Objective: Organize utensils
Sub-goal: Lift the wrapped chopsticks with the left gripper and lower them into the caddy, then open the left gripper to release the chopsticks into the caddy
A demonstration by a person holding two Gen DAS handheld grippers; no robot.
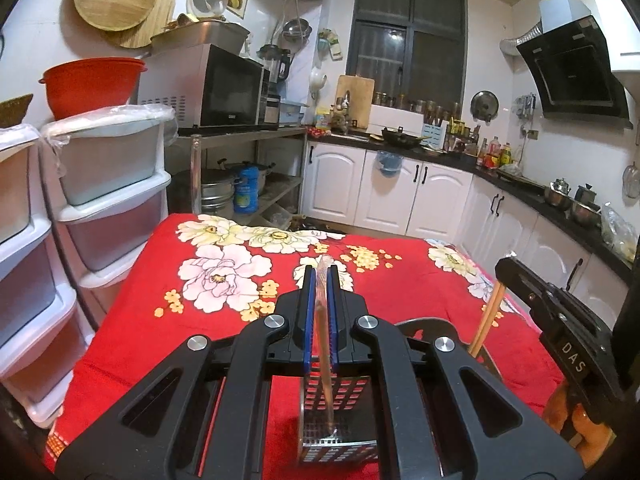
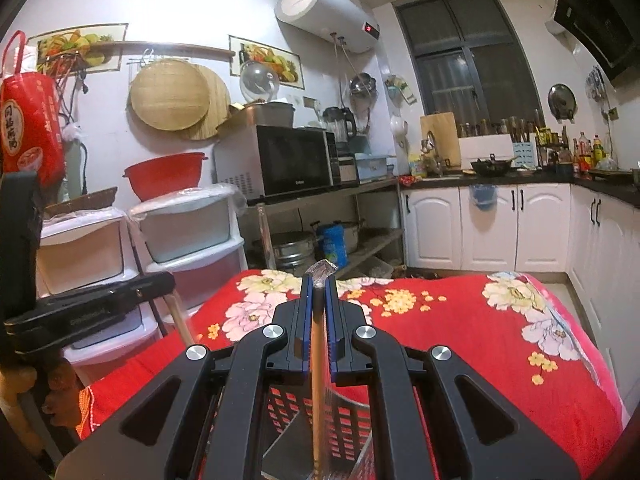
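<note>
My left gripper (image 1: 321,276) is shut on a pale wrapped stick-like utensil (image 1: 323,320) that points down into a perforated metal utensil holder (image 1: 340,440) on the red floral cloth. My right gripper (image 2: 319,282) is shut on wooden chopsticks (image 2: 317,380) with a clear wrapper at the top; they reach down into the same holder (image 2: 344,416). The right gripper with its chopsticks also shows at the right edge of the left wrist view (image 1: 504,276). The left gripper shows at the left of the right wrist view (image 2: 160,280).
The table (image 1: 160,340) carries a red flowered cloth. White plastic drawer units (image 1: 100,200) stand at its left. A metal rack with a microwave (image 1: 224,88) is behind, and white cabinets with a dark counter (image 1: 440,184) run along the right.
</note>
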